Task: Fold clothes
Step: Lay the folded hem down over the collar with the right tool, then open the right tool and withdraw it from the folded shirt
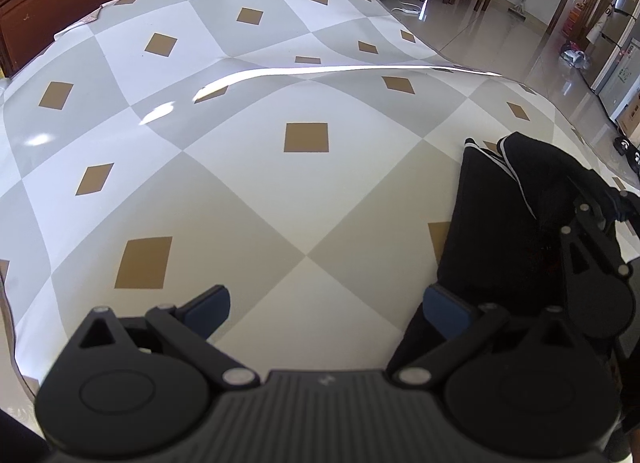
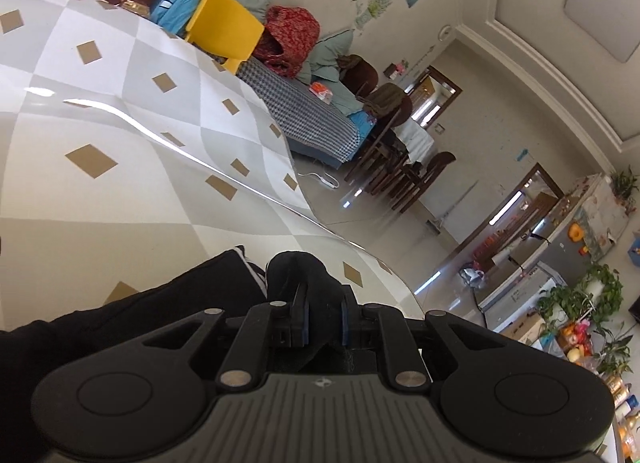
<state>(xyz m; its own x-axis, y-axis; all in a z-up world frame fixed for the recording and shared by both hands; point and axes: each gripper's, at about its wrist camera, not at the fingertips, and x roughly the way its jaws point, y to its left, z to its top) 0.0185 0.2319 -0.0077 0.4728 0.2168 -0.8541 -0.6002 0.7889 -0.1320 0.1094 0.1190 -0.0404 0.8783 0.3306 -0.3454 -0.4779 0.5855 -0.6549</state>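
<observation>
A black garment (image 1: 492, 219) with thin white stripes lies on the checked tablecloth (image 1: 240, 183) near the table's right side. My left gripper (image 1: 324, 309) hovers open over the bare cloth, its right fingertip (image 1: 444, 309) against the garment's left edge and nothing between the pads. In the right wrist view my right gripper (image 2: 324, 317) is shut on a bunched fold of the black garment (image 2: 296, 271), lifted a little off the tablecloth (image 2: 120, 203). The right gripper (image 1: 600, 215) also shows in the left wrist view, pinching that raised fold.
The table's right edge (image 2: 360, 251) runs close beside the garment, with shiny floor (image 1: 500, 35) beyond. A yellow chair (image 2: 224, 29), a checked sofa (image 2: 304, 119) and dark dining chairs (image 2: 400, 167) stand farther back. A ridge in the tablecloth (image 1: 320, 73) crosses the table.
</observation>
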